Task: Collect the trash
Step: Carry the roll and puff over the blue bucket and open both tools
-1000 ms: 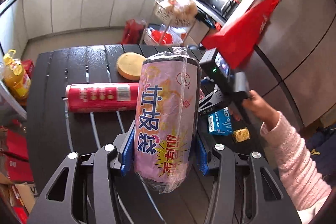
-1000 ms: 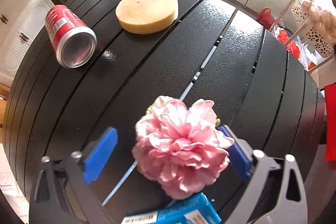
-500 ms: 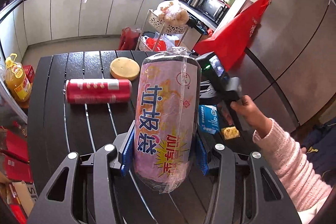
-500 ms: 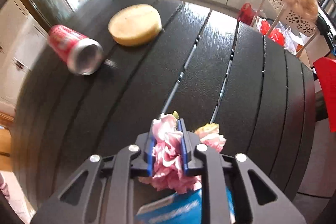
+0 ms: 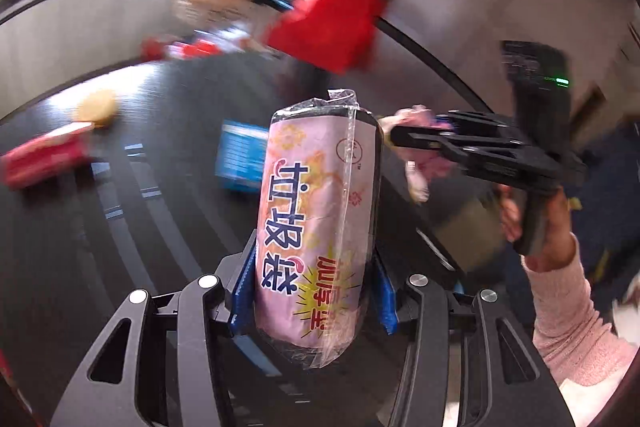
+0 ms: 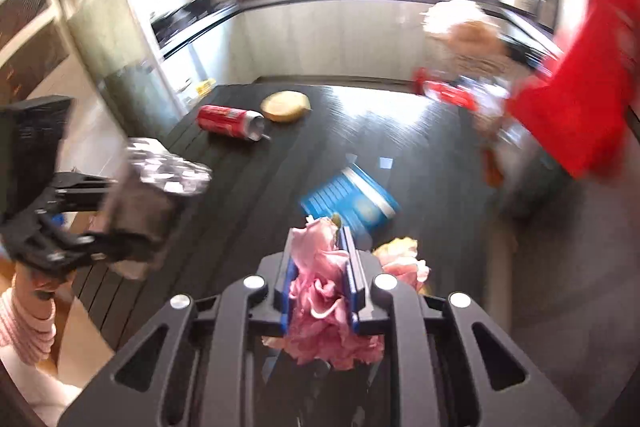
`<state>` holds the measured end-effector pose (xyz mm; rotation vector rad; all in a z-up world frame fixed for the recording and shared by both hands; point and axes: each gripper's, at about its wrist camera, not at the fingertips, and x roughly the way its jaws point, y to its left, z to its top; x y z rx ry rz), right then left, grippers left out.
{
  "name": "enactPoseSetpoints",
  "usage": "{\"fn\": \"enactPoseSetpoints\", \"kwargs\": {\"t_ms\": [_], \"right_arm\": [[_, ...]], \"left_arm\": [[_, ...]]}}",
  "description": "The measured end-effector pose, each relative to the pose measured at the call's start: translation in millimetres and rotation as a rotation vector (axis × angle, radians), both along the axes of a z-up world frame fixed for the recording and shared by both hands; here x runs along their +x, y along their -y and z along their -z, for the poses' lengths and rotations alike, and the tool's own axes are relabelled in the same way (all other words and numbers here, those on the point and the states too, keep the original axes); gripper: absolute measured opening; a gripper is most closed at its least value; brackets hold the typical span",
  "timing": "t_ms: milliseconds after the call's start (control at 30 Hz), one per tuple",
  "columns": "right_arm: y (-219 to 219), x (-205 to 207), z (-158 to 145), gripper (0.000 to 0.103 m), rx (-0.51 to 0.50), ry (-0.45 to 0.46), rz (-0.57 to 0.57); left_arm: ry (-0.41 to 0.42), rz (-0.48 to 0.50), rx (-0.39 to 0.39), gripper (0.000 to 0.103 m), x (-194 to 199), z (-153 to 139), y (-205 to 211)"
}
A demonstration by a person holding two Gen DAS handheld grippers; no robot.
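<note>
Left gripper [image 5: 316,291], nearest at 6 o'clock in its own view, is clamped on an upright pink roll of trash bags [image 5: 316,227]. Right gripper [image 6: 320,279] is closed on a crushed pink flower [image 6: 324,299], held above the table's near edge. Open dark tabletop [image 6: 248,195] lies ahead between the two tools. A second ago the right jaws stood wide around the flower resting on the table; it is now pinched and lifted, and both views have swung and blurred. On the black slatted table: a blue box [image 6: 352,199] at 12 o'clock, beyond it a red can [image 6: 230,119] lying on its side at 11 o'clock, touching or just beside a tan round disc [image 6: 286,105]. Farther off, pale kitchen cabinets [image 6: 320,43] and a red bag [image 6: 580,99] at 2 o'clock
</note>
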<state>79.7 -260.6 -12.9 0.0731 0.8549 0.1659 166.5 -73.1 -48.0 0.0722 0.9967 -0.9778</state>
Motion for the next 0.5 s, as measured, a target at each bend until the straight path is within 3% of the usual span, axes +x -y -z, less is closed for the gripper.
{"fn": "enactPoseSetpoints", "kwargs": {"t_ms": [233,367,500], "right_arm": [[96.8,-217.9,42.0,0.021,0.018,-0.046,0.394],[151.2,-319.9,110.5,0.021,0.111,-0.107,0.638],[187.5,-373.3,184.2,0.021,0.228,-0.15,0.787]], "left_arm": [[-0.07,0.35,0.028,0.047,-116.1,36.0,161.4],[-0.07,0.494,0.114,0.047,-186.5,64.6,249.9],[-0.057,0.588,0.249,0.047,-246.9,108.1,319.7]]}}
